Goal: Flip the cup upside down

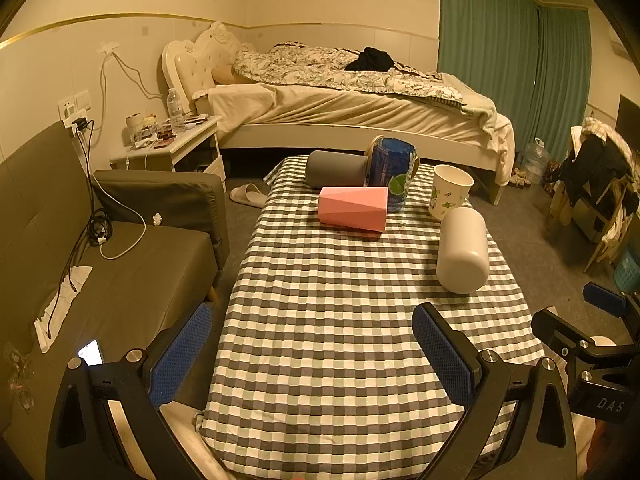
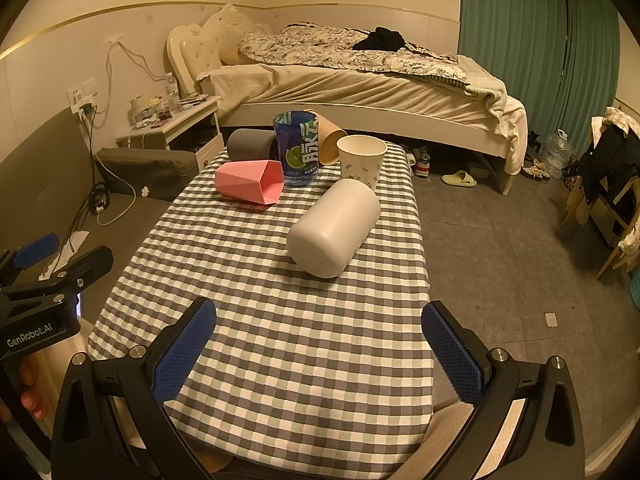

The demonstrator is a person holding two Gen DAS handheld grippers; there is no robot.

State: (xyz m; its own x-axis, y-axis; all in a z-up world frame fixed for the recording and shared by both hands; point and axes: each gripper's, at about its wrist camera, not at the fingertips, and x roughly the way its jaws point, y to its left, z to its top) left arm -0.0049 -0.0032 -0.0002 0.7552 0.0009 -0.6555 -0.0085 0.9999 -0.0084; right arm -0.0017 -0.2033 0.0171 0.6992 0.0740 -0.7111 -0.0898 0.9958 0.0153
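Several cups sit on a checkered table (image 1: 320, 340) (image 2: 304, 360). A white cup (image 1: 462, 250) (image 2: 334, 228) lies on its side, nearest. A pink faceted cup (image 1: 353, 209) (image 2: 250, 186) and a grey cup (image 1: 336, 169) (image 2: 251, 145) also lie on their sides. A paper cup (image 1: 450, 192) (image 2: 361, 160) stands upright, mouth up. A blue printed cup (image 1: 390, 174) (image 2: 298, 148) stands at the far end, with a tan cup (image 2: 330, 140) leaning behind it. My left gripper (image 1: 312, 348) and right gripper (image 2: 318, 344) are open and empty above the table's near end.
A grey sofa (image 1: 120, 260) with cables runs along the left. A nightstand (image 1: 176, 144) and a bed (image 1: 360, 104) stand behind the table. Open floor (image 2: 520, 260) lies to the right, with a chair piled with clothes (image 2: 608, 184).
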